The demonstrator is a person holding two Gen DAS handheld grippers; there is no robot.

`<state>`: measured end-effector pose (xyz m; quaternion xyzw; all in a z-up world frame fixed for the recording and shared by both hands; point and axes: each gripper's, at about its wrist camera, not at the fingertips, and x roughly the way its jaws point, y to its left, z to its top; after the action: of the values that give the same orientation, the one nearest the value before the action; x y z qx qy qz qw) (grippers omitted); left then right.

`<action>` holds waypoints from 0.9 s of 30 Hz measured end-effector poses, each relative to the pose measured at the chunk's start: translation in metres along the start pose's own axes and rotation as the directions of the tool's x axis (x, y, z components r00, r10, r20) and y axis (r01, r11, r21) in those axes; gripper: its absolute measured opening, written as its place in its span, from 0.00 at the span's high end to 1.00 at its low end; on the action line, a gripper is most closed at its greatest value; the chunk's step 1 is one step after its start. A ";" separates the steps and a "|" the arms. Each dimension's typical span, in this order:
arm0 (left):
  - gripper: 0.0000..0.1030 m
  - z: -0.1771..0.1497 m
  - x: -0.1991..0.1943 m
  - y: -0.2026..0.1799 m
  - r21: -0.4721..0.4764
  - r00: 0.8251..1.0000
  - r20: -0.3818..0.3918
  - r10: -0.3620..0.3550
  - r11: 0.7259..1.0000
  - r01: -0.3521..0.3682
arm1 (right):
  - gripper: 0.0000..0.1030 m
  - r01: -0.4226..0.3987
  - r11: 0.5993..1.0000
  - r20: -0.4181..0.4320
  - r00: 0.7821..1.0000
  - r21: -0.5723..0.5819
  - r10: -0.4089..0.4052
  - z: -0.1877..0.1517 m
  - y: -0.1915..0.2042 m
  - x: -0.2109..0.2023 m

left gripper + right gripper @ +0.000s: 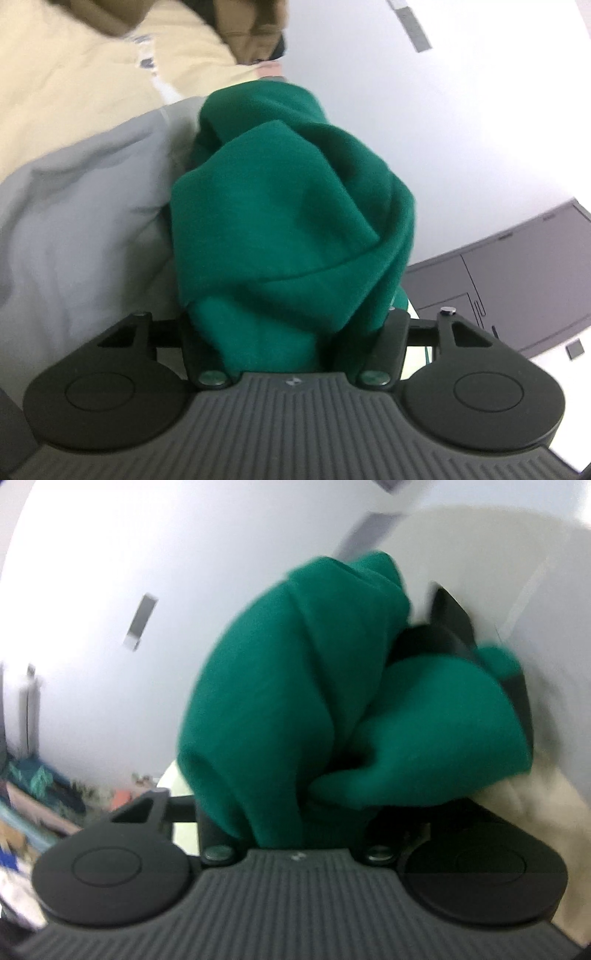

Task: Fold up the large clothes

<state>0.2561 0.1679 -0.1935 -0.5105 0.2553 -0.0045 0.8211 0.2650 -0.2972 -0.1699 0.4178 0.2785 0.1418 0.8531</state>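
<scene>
A dark green garment (pixel 288 206) is bunched up in a thick wad in the left wrist view. It fills the gap between my left gripper (pixel 291 284)'s fingers and hides their tips, so the jaws stand partly closed on the cloth. In the right wrist view the same green garment (pixel 295 686) is wadded between my right gripper (pixel 291 775)'s fingers, whose tips are also covered. Another fold of it runs right to a black gripper part (pixel 454 627), which I take for the other gripper.
A person's cream jacket (pixel 74 81) and a grey cloth (pixel 74 229) fill the left of the left wrist view. A dark grey cabinet (pixel 517 280) stands at the right. A cream sleeve (pixel 524 808) shows low right, coloured clutter (pixel 37 794) low left.
</scene>
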 end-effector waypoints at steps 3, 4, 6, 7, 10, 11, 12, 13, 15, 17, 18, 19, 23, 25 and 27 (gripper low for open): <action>0.43 0.004 -0.002 -0.005 0.032 1.000 -0.003 -0.008 0.999 0.008 | 0.56 -0.010 0.995 0.006 1.000 -0.094 0.010 0.006 0.013 -0.009; 0.43 0.005 -0.003 -0.006 0.033 1.000 -0.002 -0.014 0.999 0.014 | 0.57 -0.015 0.994 0.008 1.000 -0.111 0.016 0.007 0.017 -0.011; 0.44 0.008 -0.004 -0.008 0.042 0.999 0.001 -0.038 0.998 0.038 | 0.57 -0.034 0.990 0.013 0.999 -0.136 0.036 0.011 0.025 -0.021; 0.44 0.009 -0.008 -0.010 0.055 0.999 0.005 -0.046 0.997 0.046 | 0.57 -0.042 0.987 0.012 0.999 -0.152 0.044 0.012 0.024 -0.026; 0.46 0.012 -0.014 -0.012 0.053 0.997 0.001 -0.081 0.995 0.081 | 0.57 -0.059 0.973 0.004 0.998 -0.223 0.061 0.016 0.036 -0.039; 0.47 0.013 -0.014 -0.013 0.046 0.996 -0.005 -0.087 0.995 0.088 | 0.57 -0.066 0.967 0.001 0.998 -0.245 0.068 0.019 0.040 -0.045; 0.49 0.010 -0.020 -0.013 0.033 0.995 -0.011 -0.095 0.995 0.095 | 0.57 -0.076 0.961 0.001 0.997 -0.264 0.079 0.022 0.043 -0.053; 0.50 0.010 -0.018 -0.013 0.014 0.994 -0.015 -0.106 0.994 0.106 | 0.58 -0.083 0.958 0.002 0.996 -0.275 0.087 0.023 0.046 -0.056; 0.52 0.008 -0.016 -0.016 -0.004 0.993 -0.029 -0.117 0.993 0.117 | 0.58 -0.087 0.948 0.006 0.996 -0.306 0.093 0.031 0.047 -0.065; 0.53 0.004 -0.013 -0.022 0.000 0.991 -0.045 -0.124 0.992 0.124 | 0.59 -0.089 0.937 0.012 0.995 -0.338 0.099 0.039 0.053 -0.077; 0.54 -0.006 -0.020 -0.025 -0.015 0.989 -0.053 -0.138 0.990 0.138 | 0.59 -0.090 0.932 0.015 0.995 -0.351 0.102 0.044 0.054 -0.084; 0.54 -0.009 -0.019 -0.029 -0.031 0.987 -0.060 -0.150 0.988 0.149 | 0.59 -0.092 0.927 0.018 0.994 -0.365 0.106 0.047 0.056 -0.093; 0.54 -0.023 -0.005 -0.057 -0.001 0.977 -0.091 -0.192 0.981 0.193 | 0.59 -0.101 0.903 0.048 0.990 -0.417 0.132 0.071 0.054 -0.127; 0.54 -0.029 0.006 -0.078 0.038 0.971 -0.103 -0.215 0.975 0.220 | 0.59 -0.101 0.898 0.074 0.986 -0.428 0.147 0.077 0.050 -0.135; 0.54 -0.035 0.021 -0.099 0.066 0.966 -0.123 -0.226 0.970 0.235 | 0.59 -0.094 0.899 0.104 0.983 -0.427 0.152 0.095 0.043 -0.147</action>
<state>0.2844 0.0854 -0.1311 -0.5023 0.2405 -0.1394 0.8188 0.2026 -0.4011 -0.0360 0.2499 0.1564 0.2237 0.9290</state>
